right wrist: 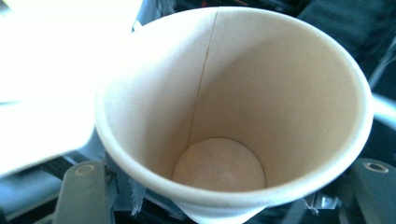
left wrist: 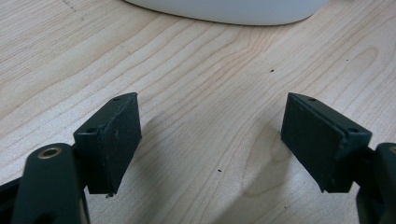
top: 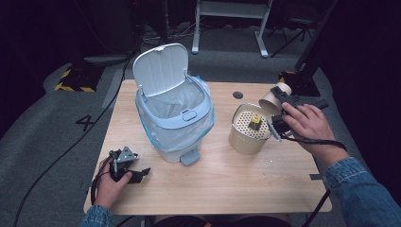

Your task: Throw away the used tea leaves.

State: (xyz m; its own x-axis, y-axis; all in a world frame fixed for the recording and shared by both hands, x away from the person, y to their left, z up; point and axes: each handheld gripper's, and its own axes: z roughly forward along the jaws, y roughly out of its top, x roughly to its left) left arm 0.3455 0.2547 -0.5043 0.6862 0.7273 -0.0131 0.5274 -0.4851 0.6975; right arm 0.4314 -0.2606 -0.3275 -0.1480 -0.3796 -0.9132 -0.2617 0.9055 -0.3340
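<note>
While gripped, cup point(right wrist: 261, 93) (paper) lies sideways.

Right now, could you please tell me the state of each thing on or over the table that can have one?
Bin: lid up, lined with a clear bag.
Paper cup: empty, on its side, clamped in the right gripper above the table.
Perforated canister: upright, a small yellow-and-dark item on its holed top.
Left gripper: open, nothing between the jaws, low over the table.
</note>
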